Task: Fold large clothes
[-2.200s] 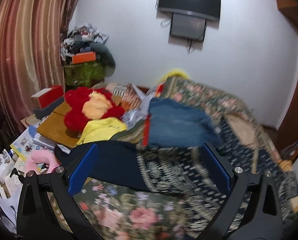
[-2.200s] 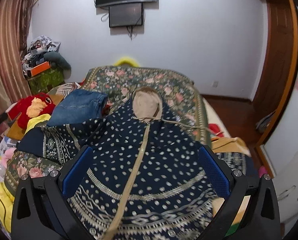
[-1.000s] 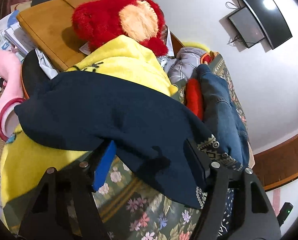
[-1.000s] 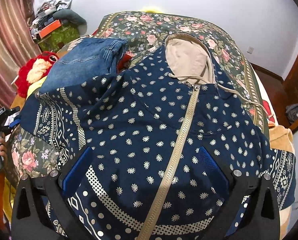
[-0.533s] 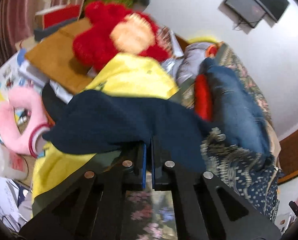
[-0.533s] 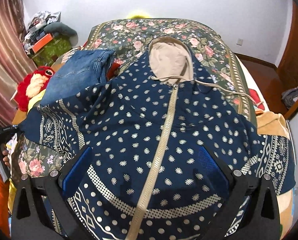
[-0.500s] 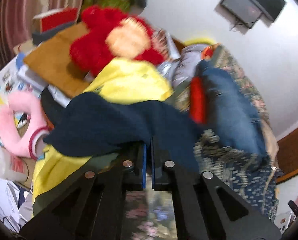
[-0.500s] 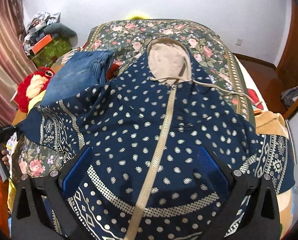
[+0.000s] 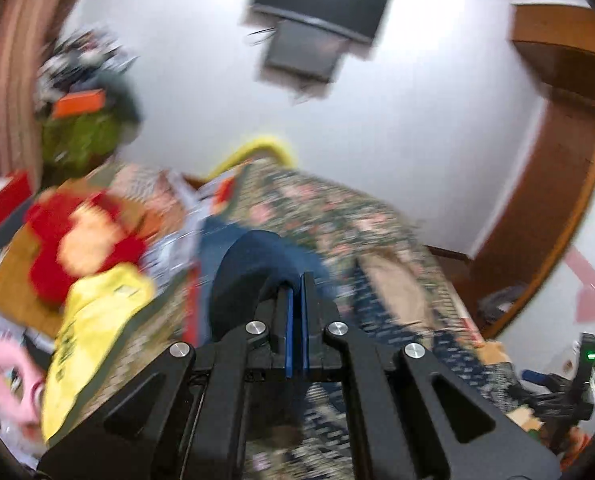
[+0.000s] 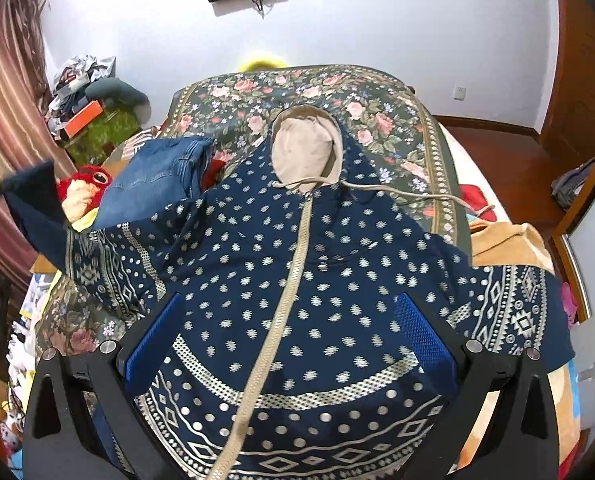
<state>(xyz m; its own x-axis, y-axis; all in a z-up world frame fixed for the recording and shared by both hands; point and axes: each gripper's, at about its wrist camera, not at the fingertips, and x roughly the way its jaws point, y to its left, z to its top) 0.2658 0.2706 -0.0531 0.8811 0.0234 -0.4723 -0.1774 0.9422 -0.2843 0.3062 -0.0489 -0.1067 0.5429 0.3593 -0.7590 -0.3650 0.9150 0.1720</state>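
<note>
A navy hooded jacket (image 10: pixel 297 264) with pale dots, a beige zip and a beige-lined hood lies spread face up on the floral bed. My left gripper (image 9: pixel 296 280) is shut on the plain navy cuff of its left sleeve (image 9: pixel 253 264). In the right wrist view that sleeve end (image 10: pixel 37 192) hangs lifted at the bed's left edge. My right gripper (image 10: pixel 285 312) hovers open over the jacket's lower front, nothing between its blue pads.
Folded jeans (image 10: pixel 157 176) lie on the bed left of the hood. A red plush toy (image 10: pixel 85 184) and a yellow garment (image 9: pixel 93 320) sit beside the bed. A tan cloth (image 10: pixel 505 244) lies under the right sleeve. Curtain (image 10: pixel 5 120) at left, wooden door at right.
My left gripper closed on the sleeve cuff, then rose and swung toward the bed with it. The sleeve end now stands lifted off the bed edge. My right gripper drifted slightly over the jacket.
</note>
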